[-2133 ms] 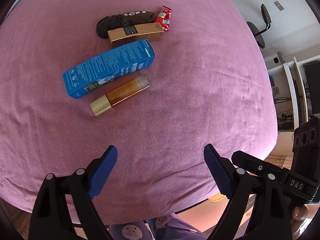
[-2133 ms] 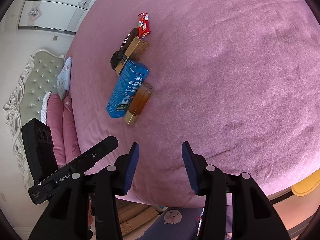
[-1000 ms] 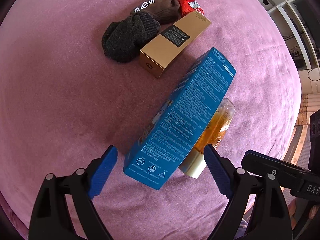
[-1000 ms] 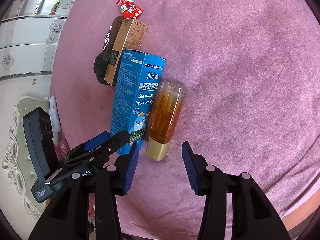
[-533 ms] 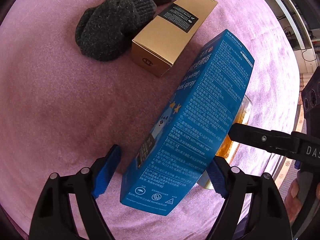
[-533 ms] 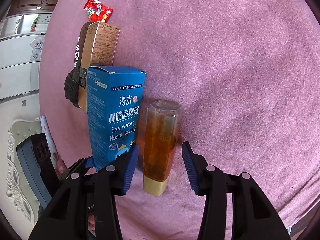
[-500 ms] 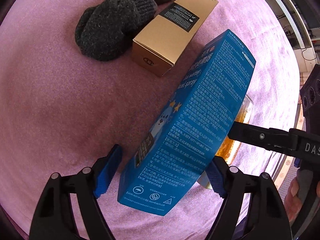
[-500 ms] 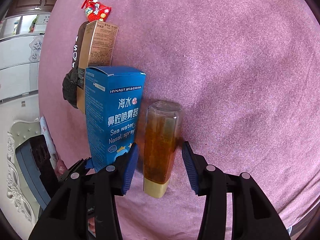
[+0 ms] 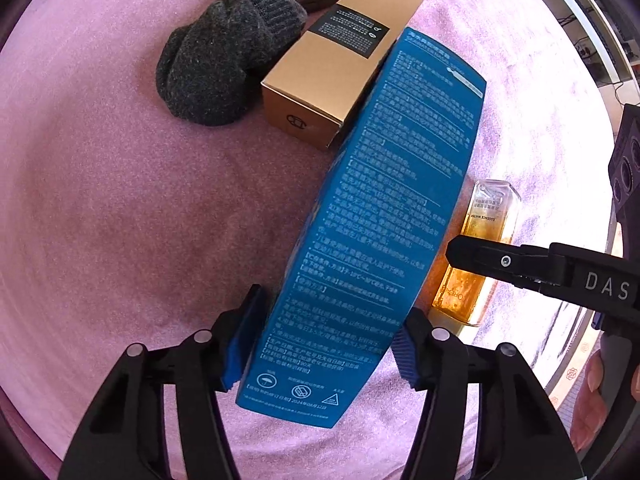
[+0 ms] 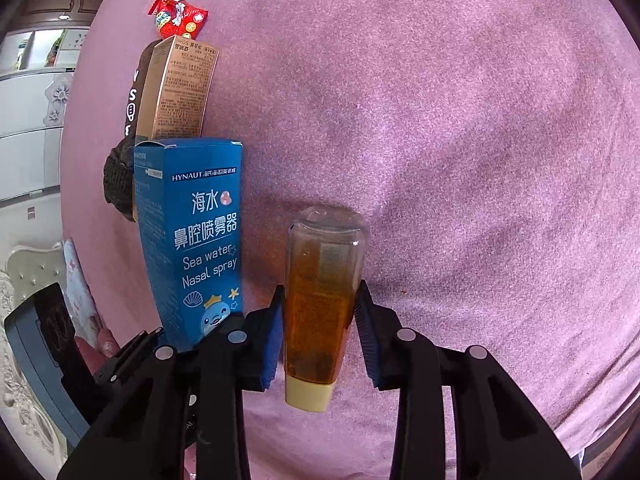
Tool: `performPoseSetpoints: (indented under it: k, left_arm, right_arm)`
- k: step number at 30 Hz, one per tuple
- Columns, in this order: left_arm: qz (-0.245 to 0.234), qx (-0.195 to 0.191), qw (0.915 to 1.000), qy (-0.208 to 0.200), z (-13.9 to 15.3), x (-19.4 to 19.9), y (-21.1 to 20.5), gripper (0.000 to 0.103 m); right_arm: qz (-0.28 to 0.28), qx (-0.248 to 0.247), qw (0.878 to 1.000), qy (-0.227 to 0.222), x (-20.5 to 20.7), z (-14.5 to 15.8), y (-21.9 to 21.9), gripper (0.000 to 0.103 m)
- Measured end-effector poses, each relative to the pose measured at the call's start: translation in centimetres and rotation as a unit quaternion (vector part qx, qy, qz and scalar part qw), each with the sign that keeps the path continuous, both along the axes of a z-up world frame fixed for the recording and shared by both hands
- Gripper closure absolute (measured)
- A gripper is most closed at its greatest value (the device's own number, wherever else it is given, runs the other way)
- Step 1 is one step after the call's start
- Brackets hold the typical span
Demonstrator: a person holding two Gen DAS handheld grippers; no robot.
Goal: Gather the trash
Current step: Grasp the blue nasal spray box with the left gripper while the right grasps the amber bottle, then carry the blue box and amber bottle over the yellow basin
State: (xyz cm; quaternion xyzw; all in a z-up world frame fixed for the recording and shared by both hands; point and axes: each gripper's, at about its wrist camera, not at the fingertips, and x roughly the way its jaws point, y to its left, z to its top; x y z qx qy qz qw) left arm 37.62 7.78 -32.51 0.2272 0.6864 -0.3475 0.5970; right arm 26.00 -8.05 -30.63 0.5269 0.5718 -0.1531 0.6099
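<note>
**A:** What are you working over?

**B:** You're over the pink bed (image 10: 460, 128), which fills both views. Take the blue box (image 9: 384, 216) as your landmark. In the left wrist view it runs from between your fingers up toward the far end of the bed.

**A:** And my left gripper (image 9: 322, 346)?

**B:** Its blue pads sit against the two long sides of the blue box near its close end, narrowed down to the box's width. It looks clamped on, though I can't tell whether the box is lifted off the bed.

**A:** What's beyond the box?

**B:** A tan box (image 9: 340, 64) lies at its far end, touching or just overlapped by its corner. A dark knit sock (image 9: 224, 68) lies against the tan box on the side away from the blue box. A red wrapper (image 10: 178, 14) sits past the tan box's far end.

**A:** And my right gripper (image 10: 320, 328)?

**B:** Just beside the blue box, on its right, lies the amber bottle (image 10: 320, 304), cream cap toward you. Your right pads press both sides of the bottle's lower body, closed to its width. In the left wrist view, your right gripper's finger crosses over the bottle.
</note>
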Motion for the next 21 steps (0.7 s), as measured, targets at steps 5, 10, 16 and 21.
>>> performPoseSetpoints:
  k: [5, 10, 16, 21]
  left_arm:
    - [0.011, -0.023, 0.9996, 0.013, 0.8, -0.6, 1.4, 0.049]
    - [0.011, -0.040, 0.9990, 0.016, 2.3, -2.4, 1.9, 0.052]
    - [0.017, -0.066, 0.9976, 0.010, 3.4, -5.2, 3.0, 0.053]
    - [-0.002, -0.084, 0.9964, 0.010, 5.5, -7.5, 2.0, 0.053]
  right_arm:
    - [-0.004, -0.003, 1.000, -0.010, -1.4, 0.7, -0.1, 0.070]
    - [-0.008, -0.012, 1.000, -0.021, -3.3, 1.5, -1.1, 0.071]
    - [-0.014, -0.037, 0.999, -0.032, -5.4, 3.4, -1.8, 0.072]
    - [-0.031, -0.052, 0.997, -0.044, -8.4, 5.4, -3.2, 0.072]
